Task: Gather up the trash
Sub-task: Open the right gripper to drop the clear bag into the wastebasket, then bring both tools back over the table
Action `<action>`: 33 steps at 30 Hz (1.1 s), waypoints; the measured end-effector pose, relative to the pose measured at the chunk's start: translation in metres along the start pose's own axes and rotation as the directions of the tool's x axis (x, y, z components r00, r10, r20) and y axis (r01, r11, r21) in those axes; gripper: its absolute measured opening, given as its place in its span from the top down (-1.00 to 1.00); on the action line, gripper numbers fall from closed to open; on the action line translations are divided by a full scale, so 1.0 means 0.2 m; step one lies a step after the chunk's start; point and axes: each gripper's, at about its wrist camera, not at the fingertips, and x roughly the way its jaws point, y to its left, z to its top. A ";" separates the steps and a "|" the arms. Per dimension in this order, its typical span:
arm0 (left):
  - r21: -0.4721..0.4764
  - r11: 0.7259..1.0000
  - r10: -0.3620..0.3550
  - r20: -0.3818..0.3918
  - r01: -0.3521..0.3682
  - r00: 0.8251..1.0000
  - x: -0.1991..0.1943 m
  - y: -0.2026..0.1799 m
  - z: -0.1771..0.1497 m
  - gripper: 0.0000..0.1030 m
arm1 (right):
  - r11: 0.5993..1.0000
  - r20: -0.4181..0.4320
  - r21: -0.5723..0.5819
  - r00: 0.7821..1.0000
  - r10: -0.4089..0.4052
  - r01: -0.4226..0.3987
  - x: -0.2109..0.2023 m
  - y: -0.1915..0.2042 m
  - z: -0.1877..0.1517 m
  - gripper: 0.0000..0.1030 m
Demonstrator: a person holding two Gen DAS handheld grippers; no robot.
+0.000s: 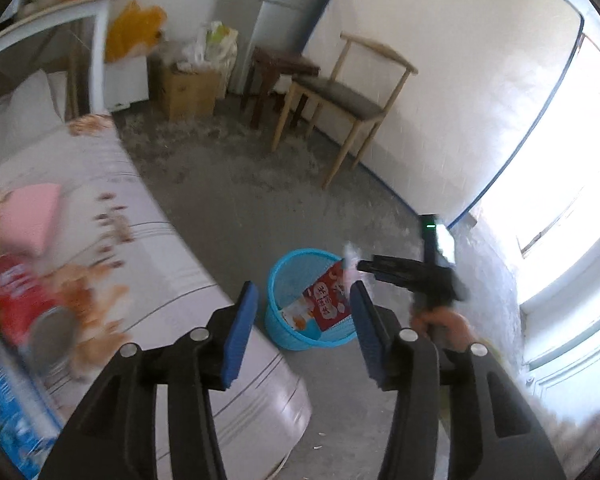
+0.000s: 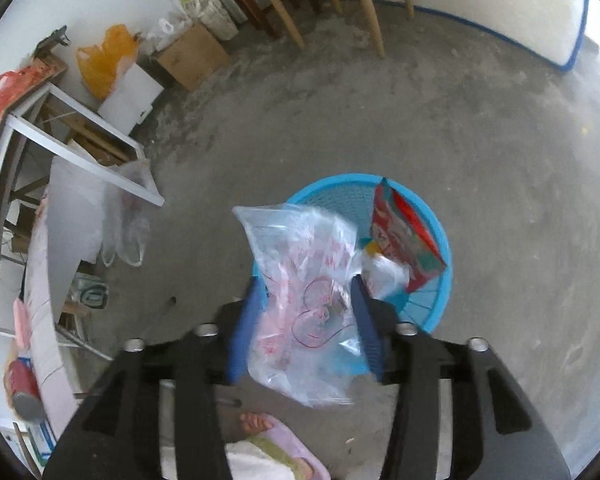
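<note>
A blue plastic basket [image 1: 284, 280] stands on the concrete floor beside the bed, with a red snack packet [image 1: 332, 300] and other wrappers in it. It also shows in the right wrist view [image 2: 440, 240], with the red packet [image 2: 404, 236] leaning inside. My right gripper [image 2: 304, 308] has its jaws spread, and a clear plastic bag with pink print [image 2: 304, 280] hangs between the fingers above the basket's near rim. My left gripper [image 1: 304, 316] is open and empty, above the bed edge and the basket. The right gripper [image 1: 360, 268] shows in the left wrist view over the basket.
A bed with a patterned sheet [image 1: 120, 240] holds a red can [image 1: 24, 304], a pink item [image 1: 32, 216] and a blue-white pack [image 1: 8, 412]. A wooden chair [image 1: 340, 96], a dark stool [image 1: 280, 72], a cardboard box [image 1: 188, 92] and bags stand by the far wall. A foot in a pink slipper [image 2: 276, 436] is below.
</note>
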 end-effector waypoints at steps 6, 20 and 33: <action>-0.054 0.997 0.053 0.059 -0.050 0.997 -0.28 0.18 -0.16 0.05 | 0.999 -0.023 0.036 1.000 -0.004 0.005 0.01 -0.04 -0.08 0.05; -0.119 0.988 0.107 0.103 -0.094 0.989 -0.60 0.43 -0.54 -0.02 | 0.996 0.040 -0.051 0.997 0.069 -0.067 -0.43 0.06 -0.37 -0.15; -0.195 0.962 0.232 0.199 -0.194 0.952 -0.82 0.63 -0.70 -0.02 | 0.839 -0.080 -0.396 0.924 0.374 -0.373 -0.71 1.02 -0.62 -0.34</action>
